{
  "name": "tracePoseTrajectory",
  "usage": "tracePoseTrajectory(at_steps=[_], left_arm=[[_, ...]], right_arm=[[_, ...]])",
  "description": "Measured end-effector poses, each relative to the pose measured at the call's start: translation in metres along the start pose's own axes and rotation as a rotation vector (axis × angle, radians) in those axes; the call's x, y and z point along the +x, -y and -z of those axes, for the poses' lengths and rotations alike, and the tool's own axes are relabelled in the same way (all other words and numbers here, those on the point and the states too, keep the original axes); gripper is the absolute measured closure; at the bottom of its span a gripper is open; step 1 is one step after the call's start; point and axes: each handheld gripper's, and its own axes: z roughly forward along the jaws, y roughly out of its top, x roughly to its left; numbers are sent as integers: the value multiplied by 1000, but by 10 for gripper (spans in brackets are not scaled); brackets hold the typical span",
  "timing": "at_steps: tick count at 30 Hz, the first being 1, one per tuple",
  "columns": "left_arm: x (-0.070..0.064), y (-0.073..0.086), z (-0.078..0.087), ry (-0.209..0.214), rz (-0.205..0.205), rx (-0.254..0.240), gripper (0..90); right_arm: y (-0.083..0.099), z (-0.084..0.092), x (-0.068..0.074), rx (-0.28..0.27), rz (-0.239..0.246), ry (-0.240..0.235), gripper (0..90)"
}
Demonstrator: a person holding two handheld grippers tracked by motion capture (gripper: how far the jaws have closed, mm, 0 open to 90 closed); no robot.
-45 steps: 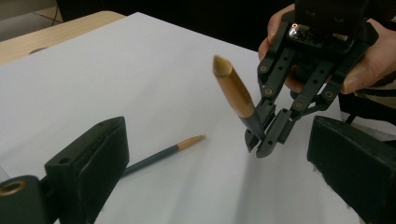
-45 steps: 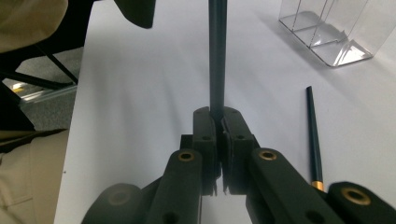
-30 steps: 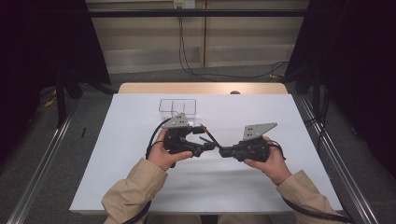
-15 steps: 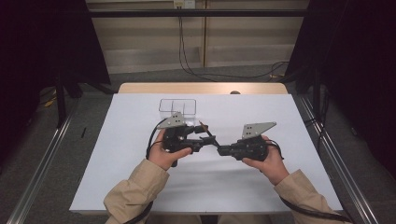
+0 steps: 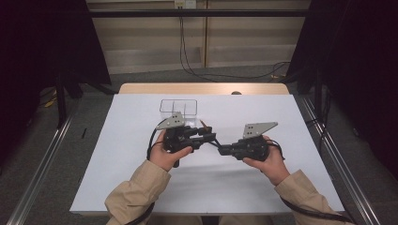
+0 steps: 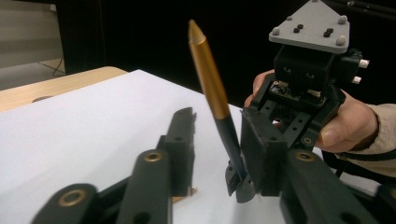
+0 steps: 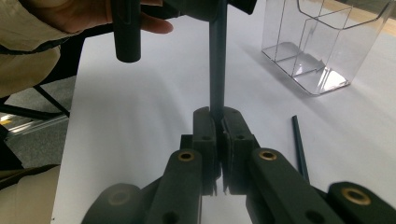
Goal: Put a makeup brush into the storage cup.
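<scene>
Right tongs [image 7: 218, 122]: clamped tight on dark lower end of pen [image 6: 212, 88]; I hold it there, above mid worktop [image 5: 263, 187]. Left tongs [image 6: 215, 140]: jaws just been closing, pen between them, one pad beside barrel, other apart; no grip yet. Pen: light, stiff, smooth gold upper barrel, judged slippery. Take hold on dark section, near middle. Clear divided box [image 7: 322, 42] far left; thin dark rod [image 7: 299, 148] lying near it.
</scene>
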Motion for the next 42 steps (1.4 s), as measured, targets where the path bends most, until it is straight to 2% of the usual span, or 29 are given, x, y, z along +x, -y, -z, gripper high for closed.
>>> tracePoseTrajectory(at_steps=[5, 11, 18, 26, 35, 42], left_arm=[[0, 0, 0, 11, 8, 4, 758], [0, 0, 0, 25, 19, -4, 791], [0, 2, -1, 28, 22, -16, 802], [-1, 3, -2, 34, 44, -31, 817], [-3, 2, -5, 45, 38, -57, 827], [-4, 3, -5, 34, 27, -65, 829]], right_arm=[[0, -1, 0, -2, -3, 3, 855], [0, -4, 1, 3, 1, 6, 854], [0, -7, 2, 0, -10, 10, 852], [1, -10, 3, -3, -30, 6, 851], [-1, -17, 5, -18, -47, -11, 851], [-1, -20, 5, -25, -62, -13, 850]])
